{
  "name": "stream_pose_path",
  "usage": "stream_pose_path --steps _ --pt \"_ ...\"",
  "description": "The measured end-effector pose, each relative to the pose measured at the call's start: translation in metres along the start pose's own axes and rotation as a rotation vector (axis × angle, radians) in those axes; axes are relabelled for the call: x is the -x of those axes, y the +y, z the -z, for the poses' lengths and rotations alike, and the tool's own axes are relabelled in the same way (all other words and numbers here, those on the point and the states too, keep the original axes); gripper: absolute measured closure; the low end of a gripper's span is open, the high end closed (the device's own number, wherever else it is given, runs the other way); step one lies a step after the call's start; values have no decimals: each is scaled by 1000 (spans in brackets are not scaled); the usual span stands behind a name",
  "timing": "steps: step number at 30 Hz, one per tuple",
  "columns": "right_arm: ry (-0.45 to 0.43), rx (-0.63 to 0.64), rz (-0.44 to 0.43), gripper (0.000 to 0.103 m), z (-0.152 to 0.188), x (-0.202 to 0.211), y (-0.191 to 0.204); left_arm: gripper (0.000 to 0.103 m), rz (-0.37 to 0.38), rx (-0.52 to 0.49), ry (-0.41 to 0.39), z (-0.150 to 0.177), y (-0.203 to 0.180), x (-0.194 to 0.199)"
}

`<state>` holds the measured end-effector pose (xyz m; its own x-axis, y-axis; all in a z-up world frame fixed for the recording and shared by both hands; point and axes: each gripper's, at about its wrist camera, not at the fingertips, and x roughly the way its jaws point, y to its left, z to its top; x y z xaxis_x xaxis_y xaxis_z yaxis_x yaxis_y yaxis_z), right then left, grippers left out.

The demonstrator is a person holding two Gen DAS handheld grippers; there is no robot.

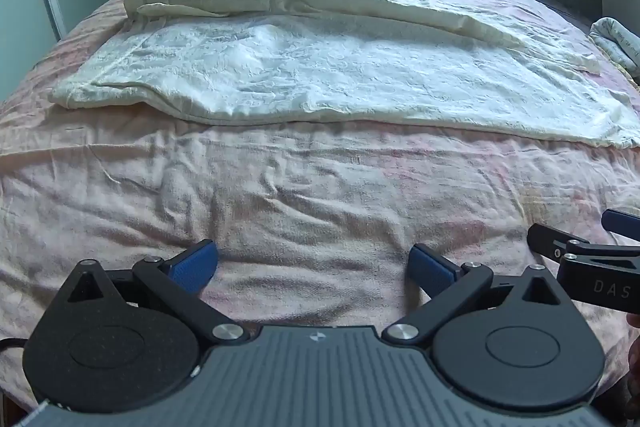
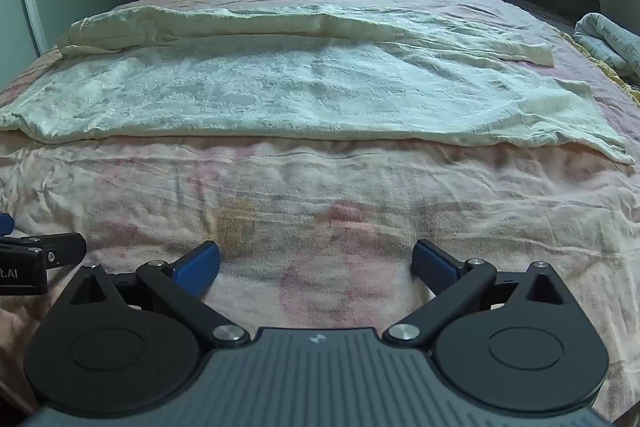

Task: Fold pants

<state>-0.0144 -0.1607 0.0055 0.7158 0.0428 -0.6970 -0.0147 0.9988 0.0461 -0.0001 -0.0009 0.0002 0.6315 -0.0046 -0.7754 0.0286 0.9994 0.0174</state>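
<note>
Lying spread across the far half of the pink, wrinkled bedsheet [image 2: 320,211]: cream, crinkled cotton pants [image 2: 280,95], legs side by side, likely flattened ready for folding. Hovering near the bed's front edge, well short of the cloth: left gripper [image 1: 313,267] and right gripper [image 2: 316,265], jaws apart, gripping nothing. No containers showing.

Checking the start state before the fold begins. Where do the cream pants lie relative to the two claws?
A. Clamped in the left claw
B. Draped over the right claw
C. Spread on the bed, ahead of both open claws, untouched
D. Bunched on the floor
C: the pants lie spread flat on the pink bedsheet, well ahead of the left claw and right claw, both open and empty.
</note>
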Motion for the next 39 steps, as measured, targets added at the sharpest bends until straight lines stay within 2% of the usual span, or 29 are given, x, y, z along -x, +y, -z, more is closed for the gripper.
stream_pose_path --steps 1,7,16,39 --pt "-4 1 1 0 0 0 0 0 21 25 -1 0 3 0" --pt "-7 -1 0 0 -2 -1 -1 0 20 36 -9 1 10 3" --pt "-13 0 0 0 0 0 0 0 5 -1 3 1 2 -1" --pt "-14 15 -15 0 0 1 0 0 -3 -28 -33 4 1 4"
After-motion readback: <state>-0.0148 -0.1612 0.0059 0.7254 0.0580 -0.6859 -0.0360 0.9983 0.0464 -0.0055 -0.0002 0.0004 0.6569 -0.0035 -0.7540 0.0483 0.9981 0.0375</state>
